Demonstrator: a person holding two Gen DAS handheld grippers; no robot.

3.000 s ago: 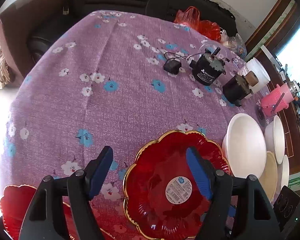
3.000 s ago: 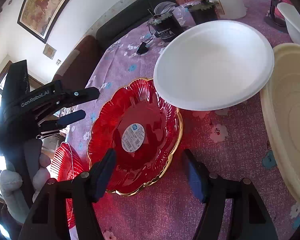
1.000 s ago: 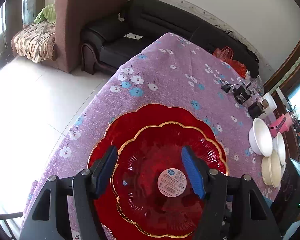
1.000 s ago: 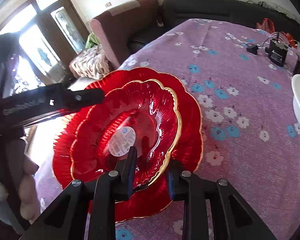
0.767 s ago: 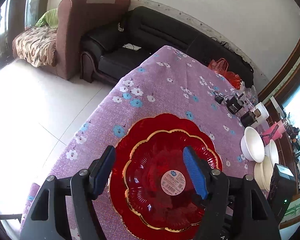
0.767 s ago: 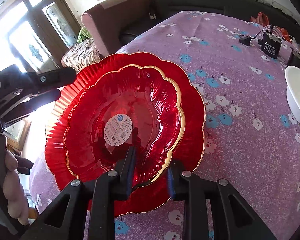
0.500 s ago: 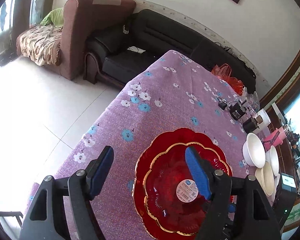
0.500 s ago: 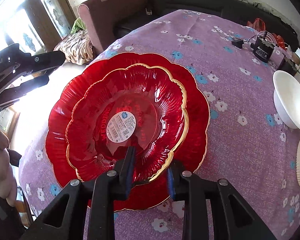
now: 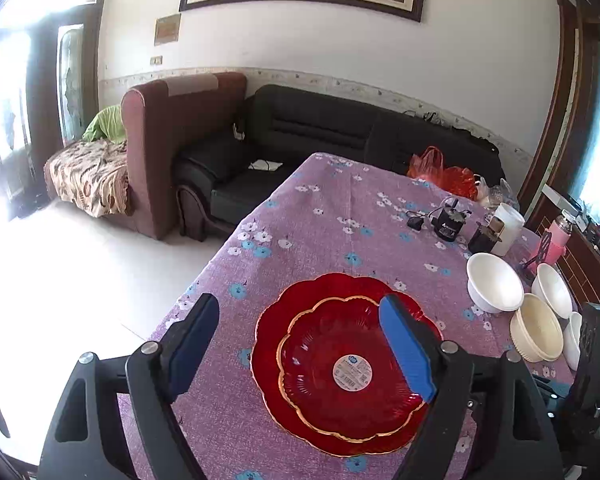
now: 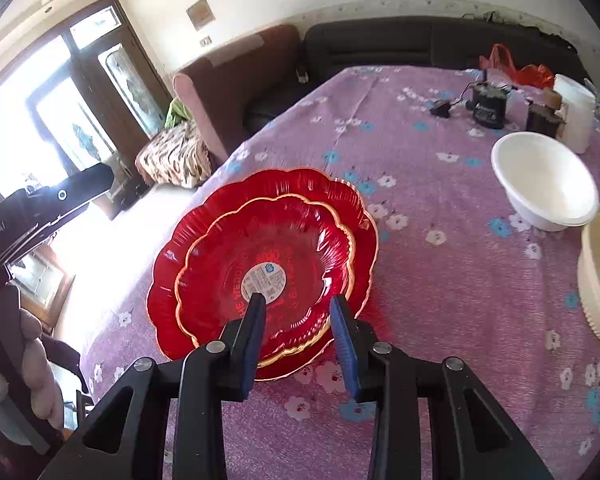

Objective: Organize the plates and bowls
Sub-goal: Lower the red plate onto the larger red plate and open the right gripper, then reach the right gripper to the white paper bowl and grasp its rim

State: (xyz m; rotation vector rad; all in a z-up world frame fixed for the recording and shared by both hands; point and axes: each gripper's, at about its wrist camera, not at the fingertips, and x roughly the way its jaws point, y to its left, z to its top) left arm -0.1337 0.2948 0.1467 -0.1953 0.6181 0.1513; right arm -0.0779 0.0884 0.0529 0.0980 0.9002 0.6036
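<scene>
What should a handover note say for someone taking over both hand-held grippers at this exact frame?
Left hand-held gripper: open, empty, raised above the table.
Right hand-held gripper: jaws apart, nothing gripped, right at the near rim of the red plates.
Done: small red plate sits nested in the large red plate, near the table's left edge.
Left: four bowls loose at the right side, namely the large white bowl, the cream bowl, a second white bowl and a small white one. None is stacked. Likely next: nest them.
</scene>
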